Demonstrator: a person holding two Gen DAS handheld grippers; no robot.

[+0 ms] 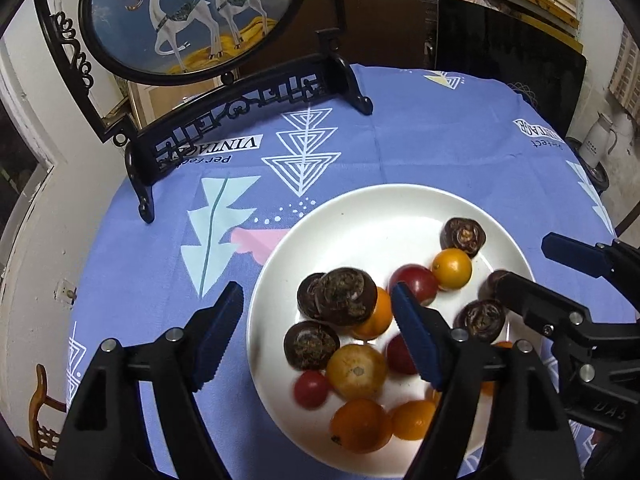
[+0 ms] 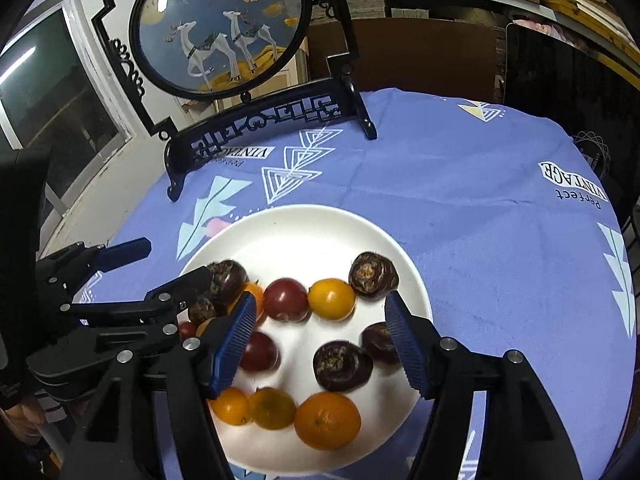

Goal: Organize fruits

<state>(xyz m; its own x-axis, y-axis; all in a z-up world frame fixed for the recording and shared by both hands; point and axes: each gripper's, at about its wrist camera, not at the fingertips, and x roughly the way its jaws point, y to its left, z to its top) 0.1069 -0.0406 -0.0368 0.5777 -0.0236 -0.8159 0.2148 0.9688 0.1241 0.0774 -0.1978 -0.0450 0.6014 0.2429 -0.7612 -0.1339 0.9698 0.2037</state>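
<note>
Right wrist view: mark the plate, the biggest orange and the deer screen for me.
plate [image 2: 304, 232], right wrist view, bare far side of its surface.
biggest orange [image 2: 327, 420], right wrist view, centre of its skin.
deer screen [image 2: 220, 28], right wrist view, middle of round painted panel.

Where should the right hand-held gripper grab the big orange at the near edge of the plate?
Across its round middle, from straight above. The orange sits near the plate's near rim with bare plate to its right, but a yellow fruit touches its left side. So one finger probably has to slip into that seam. The right hand-held gripper is open.
</note>
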